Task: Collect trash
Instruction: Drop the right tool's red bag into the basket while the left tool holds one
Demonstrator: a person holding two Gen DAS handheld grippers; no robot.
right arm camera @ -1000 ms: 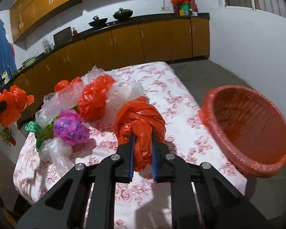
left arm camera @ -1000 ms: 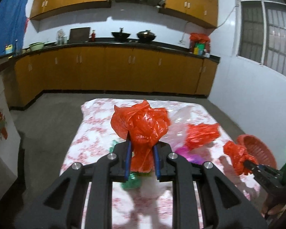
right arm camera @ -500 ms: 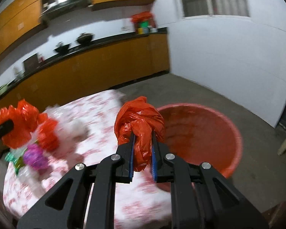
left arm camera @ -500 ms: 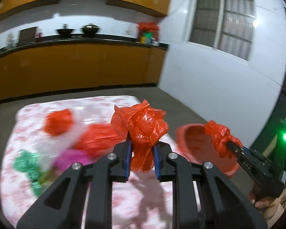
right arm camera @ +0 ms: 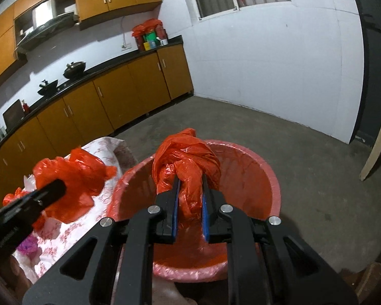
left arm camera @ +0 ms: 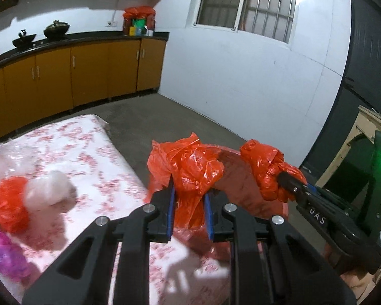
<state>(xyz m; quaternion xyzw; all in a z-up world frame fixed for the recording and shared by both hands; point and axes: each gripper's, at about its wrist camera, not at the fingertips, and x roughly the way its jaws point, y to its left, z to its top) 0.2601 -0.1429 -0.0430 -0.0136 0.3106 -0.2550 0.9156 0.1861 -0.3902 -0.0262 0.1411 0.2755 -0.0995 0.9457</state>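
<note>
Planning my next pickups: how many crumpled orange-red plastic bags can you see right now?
3: one in the left gripper near the bin, one in the right gripper over it, one loose bag on the table. More may be hidden.

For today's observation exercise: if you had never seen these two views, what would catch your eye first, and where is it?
First, the two crumpled red plastic bags: one pinched in the left gripper, the other in the right gripper. Next, the red basket directly under the right gripper's bag, beside the floral-clothed table. More bags, red, white and purple, lie on the table's left.
</note>
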